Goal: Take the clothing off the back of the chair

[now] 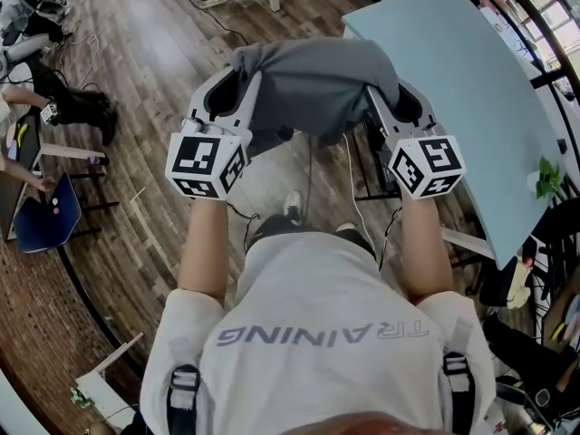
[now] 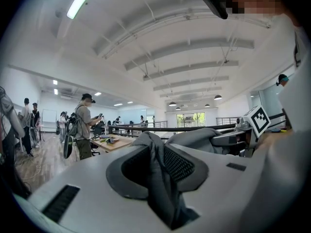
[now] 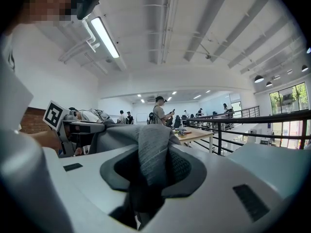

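A grey piece of clothing [image 1: 313, 89] hangs stretched between my two grippers above the wooden floor. My left gripper [image 1: 243, 72] is shut on its left end; in the left gripper view a fold of the grey cloth [image 2: 158, 178] runs between the jaws. My right gripper [image 1: 382, 96] is shut on the right end, and in the right gripper view the cloth [image 3: 153, 149] bunches up out of the jaws. Both grippers point roughly level, away from the person. The middle of the garment sags a little. No chair back shows clearly; dark metal legs [image 1: 362, 157] show below the cloth.
A light blue table [image 1: 462, 80] stands just right of the right gripper. At the far left is a blue chair [image 1: 45, 211], and people [image 1: 36, 102] sit among cables. A person with a backpack [image 2: 82, 125] stands by a wooden desk across the room.
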Motion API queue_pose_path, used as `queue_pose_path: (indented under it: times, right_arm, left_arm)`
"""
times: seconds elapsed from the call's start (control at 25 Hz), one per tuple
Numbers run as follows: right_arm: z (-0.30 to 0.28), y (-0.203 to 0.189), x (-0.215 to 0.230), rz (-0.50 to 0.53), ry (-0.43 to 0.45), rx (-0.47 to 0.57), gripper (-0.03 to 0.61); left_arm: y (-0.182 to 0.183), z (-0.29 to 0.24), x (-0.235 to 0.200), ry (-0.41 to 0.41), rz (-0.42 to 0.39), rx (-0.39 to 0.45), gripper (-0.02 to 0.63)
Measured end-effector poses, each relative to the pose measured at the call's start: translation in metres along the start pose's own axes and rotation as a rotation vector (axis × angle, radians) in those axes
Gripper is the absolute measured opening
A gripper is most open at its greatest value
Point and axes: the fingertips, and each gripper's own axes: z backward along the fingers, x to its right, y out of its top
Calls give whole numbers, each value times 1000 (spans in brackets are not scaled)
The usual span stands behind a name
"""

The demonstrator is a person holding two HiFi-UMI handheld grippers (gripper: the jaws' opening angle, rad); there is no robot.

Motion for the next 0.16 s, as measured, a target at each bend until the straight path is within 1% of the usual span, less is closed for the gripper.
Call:
queue_pose_path:
  times: [0.16]
  right_arm:
    - [2, 2, 1, -2, -4, -1, 141]
  left_arm:
    - [3, -1, 1, -4, 0, -2, 120]
